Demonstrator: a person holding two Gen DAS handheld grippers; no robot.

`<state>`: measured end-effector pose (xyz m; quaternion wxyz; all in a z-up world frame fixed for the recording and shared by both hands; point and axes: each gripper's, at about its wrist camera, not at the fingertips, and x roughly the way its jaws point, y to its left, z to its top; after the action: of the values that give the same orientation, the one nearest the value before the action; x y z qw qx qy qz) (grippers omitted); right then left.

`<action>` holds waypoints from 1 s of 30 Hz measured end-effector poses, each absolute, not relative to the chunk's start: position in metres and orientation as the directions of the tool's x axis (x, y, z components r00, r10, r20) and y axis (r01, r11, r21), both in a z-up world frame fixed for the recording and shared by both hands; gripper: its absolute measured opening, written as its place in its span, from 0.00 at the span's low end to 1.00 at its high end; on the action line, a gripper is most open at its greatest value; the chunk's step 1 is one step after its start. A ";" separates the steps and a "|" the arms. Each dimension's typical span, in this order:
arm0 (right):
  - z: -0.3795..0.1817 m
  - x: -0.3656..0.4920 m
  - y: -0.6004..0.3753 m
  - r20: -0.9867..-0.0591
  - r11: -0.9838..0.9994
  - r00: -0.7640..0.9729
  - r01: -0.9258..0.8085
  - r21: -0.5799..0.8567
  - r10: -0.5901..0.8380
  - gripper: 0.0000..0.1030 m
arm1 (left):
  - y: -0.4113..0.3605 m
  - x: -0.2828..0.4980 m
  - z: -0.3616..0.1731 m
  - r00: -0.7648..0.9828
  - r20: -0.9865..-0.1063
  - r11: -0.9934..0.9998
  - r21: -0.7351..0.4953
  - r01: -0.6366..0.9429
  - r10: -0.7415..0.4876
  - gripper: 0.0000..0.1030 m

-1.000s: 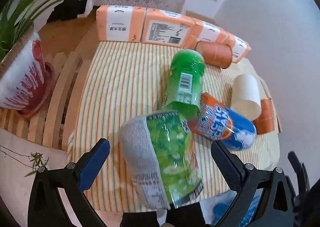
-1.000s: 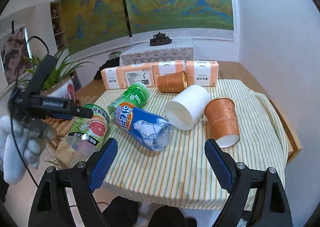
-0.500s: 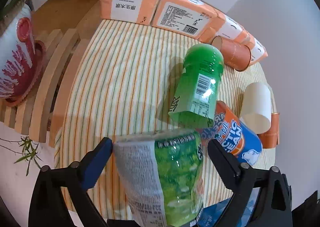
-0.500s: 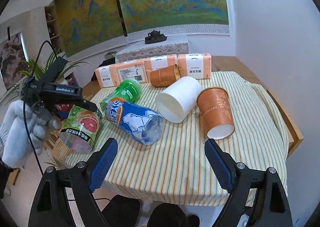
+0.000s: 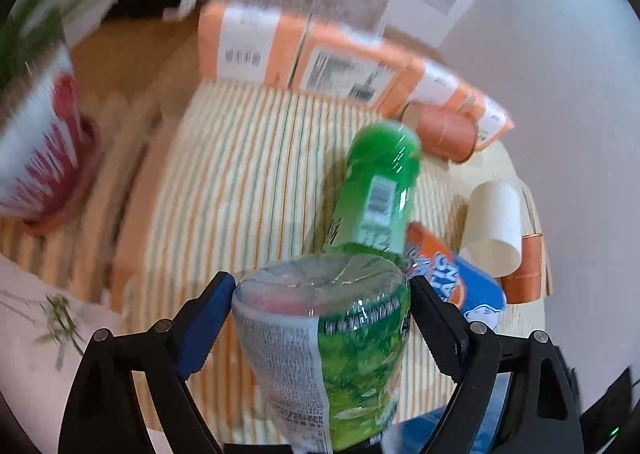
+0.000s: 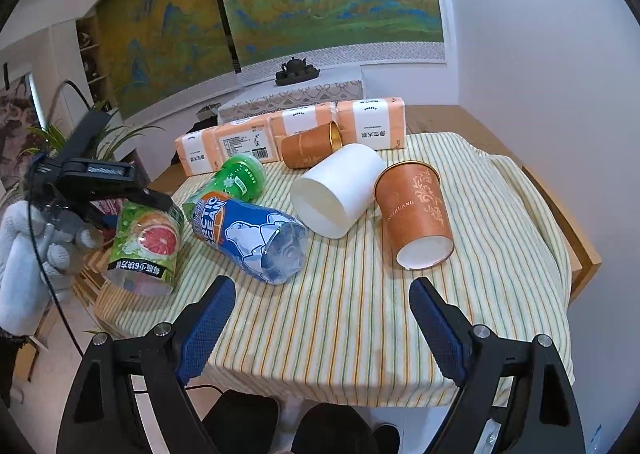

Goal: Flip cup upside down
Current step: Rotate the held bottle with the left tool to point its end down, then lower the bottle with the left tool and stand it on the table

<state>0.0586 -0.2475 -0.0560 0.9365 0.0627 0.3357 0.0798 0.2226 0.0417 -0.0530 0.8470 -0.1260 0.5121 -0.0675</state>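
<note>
My left gripper (image 5: 320,318) is shut on a clear cup with a green grapefruit label (image 5: 328,350). The right wrist view shows that cup (image 6: 146,246) held near upright over the table's left corner, wide end down, with the left gripper (image 6: 120,189) on it. My right gripper (image 6: 320,318) is open and empty above the table's front edge. Other cups lie on their sides on the striped cloth: a blue polar-bear cup (image 6: 248,234), a green cup (image 6: 236,177), a white cup (image 6: 340,189) and an orange cup (image 6: 416,209).
Another orange cup (image 6: 312,143) lies by a row of orange tissue packs (image 6: 288,129) at the table's back. A potted plant (image 5: 36,157) stands left of the table. A white wall (image 6: 540,73) runs close on the right.
My left gripper has closed on the grapefruit cup and turned it from lying tilted to near upright, wide end down. The right gripper has barely moved.
</note>
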 end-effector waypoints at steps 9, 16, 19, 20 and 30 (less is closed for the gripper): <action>-0.058 0.061 -0.247 -0.624 0.977 0.757 -0.098 0.188 0.196 0.84 | 0.011 0.190 -0.031 0.612 -0.774 0.987 -0.132 0.093 -0.162 0.87; -0.057 0.056 -0.242 -0.621 0.979 0.761 -0.099 0.176 0.189 0.84 | -0.006 0.172 -0.039 0.637 -0.756 0.988 -0.077 0.136 -0.146 0.87; -0.056 0.054 -0.242 -0.617 0.981 0.766 -0.096 0.171 0.182 0.84 | -0.013 0.161 -0.043 0.655 -0.743 0.987 -0.051 0.150 -0.137 0.87; -0.056 0.054 -0.242 -0.616 0.981 0.766 -0.095 0.170 0.181 0.84 | -0.015 0.158 -0.044 0.660 -0.739 0.987 -0.039 0.156 -0.133 0.87; -0.057 0.052 -0.238 -0.616 0.980 0.766 -0.096 0.172 0.183 0.84 | -0.027 0.137 -0.050 0.701 -0.699 0.981 -0.004 0.192 -0.140 0.87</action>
<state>0.0523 -0.2385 -0.0568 0.9374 0.0652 0.3339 0.0746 0.1374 -0.0269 -0.0503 0.9216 0.0347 0.3758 -0.0902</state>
